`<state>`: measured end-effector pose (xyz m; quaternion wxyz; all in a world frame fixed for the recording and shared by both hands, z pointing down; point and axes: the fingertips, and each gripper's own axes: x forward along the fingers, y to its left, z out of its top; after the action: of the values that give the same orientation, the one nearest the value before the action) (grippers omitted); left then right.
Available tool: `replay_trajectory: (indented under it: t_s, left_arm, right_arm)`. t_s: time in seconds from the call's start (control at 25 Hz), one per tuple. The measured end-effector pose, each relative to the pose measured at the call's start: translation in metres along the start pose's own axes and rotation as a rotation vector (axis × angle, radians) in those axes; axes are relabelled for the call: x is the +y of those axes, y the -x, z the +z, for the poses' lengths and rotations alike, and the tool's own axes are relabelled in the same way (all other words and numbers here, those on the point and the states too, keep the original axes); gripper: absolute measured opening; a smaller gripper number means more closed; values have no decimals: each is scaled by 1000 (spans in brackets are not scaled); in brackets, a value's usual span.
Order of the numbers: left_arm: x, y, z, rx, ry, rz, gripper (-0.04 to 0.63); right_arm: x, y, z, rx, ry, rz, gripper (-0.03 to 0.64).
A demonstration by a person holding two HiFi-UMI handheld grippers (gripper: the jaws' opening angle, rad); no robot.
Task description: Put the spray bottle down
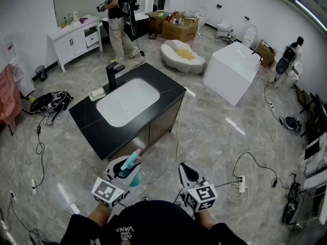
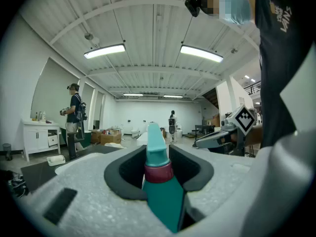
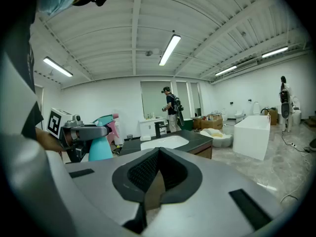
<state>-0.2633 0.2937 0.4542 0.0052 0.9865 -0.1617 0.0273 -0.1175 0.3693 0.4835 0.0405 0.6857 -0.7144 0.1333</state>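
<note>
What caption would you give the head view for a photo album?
Facing a black sink counter, the left gripper clamps a teal spray bottle; the right gripper is shut, empty.

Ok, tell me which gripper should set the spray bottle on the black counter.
Left. The left gripper has the spray bottle clamped in its jaws, with the black counter ahead; the right gripper has its jaws together, empty.

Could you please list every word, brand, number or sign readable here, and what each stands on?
"VANS": on the person's black shirt, upside down in the head view.
Smaller print beside it: too blurred to read.
Cubes on the left gripper and right gripper: square markers only, no letters.
No label shows on the spray bottle.
Any print on the cardboard boxes: too small to read.
</note>
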Motion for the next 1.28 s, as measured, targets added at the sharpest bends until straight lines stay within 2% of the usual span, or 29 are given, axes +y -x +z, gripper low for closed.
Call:
replay_trajectory:
  t_s: [0.24, 0.56, 0.88, 1.0, 1.28]
  left_arm:
    - [4, 7, -12, 10, 27, -28, 147]
    - [6, -7, -26, 27, 52, -73, 147]
    - [31, -47, -28, 30, 75, -34, 147]
    - [44, -67, -30, 62, 70, -13, 147]
    - [61, -141, -15, 60, 71, 40, 147]
  right_arm:
    - [-2, 2, 1, -13, -33, -38, 5]
    - [-12, -3, -20, 52, -85, -85, 5]
    - [-44, -41, -13, 64, -92, -48, 5]
    - [-61, -59, -8, 68, -104, -32, 5]
    - [-123, -101, 17, 88, -59, 28, 6]
